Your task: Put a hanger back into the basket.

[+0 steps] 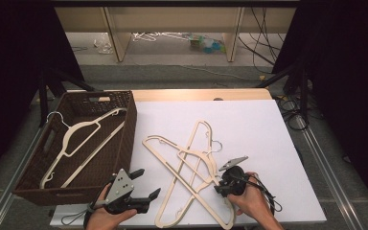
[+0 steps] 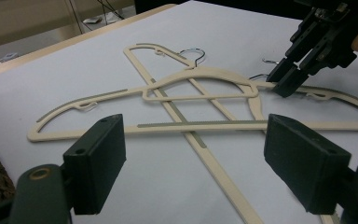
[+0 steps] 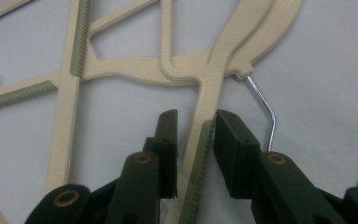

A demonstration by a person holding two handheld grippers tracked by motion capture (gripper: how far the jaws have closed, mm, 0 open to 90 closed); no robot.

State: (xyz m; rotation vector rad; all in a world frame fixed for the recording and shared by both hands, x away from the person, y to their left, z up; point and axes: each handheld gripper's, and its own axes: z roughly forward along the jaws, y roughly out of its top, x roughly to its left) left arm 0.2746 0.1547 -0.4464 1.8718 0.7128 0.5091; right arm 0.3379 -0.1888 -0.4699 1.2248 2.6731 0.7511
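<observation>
Leftmost in the high view, a brown wicker basket (image 1: 124, 139) sits on the desk (image 1: 268, 134), just left of the left gripper (image 1: 146, 184), with one cream hanger (image 1: 84, 141) lying inside it. Only a sliver of the basket's weave shows at the bottom left corner of the left gripper view. That gripper hovers near the desk's front edge, its jaws spread wide with nothing between them; its own view confirms this, the two black pads standing far apart over bare white surface.

Ahead and to the right of the left gripper lies a heap of crossed hangers (image 1: 191, 172), cream plastic with wire hooks. From above they read as a tangle, perhaps three, though the overlap makes the count uncertain. The left gripper view separates them better: one long bar runs diagonally under a curved shoulder piece.

Further right, the right gripper (image 1: 219, 188) is down on the heap, the person's hand behind it. Its jaws are narrow, straddling a hanger arm (image 3: 200, 154). The right gripper view shows what the others cannot: the arm, with its ribbed grey strip, runs between the pads, the right pad against it and a thin gap left beside the left pad. A wire hook (image 3: 265, 109) lies just right of this gripper.
</observation>
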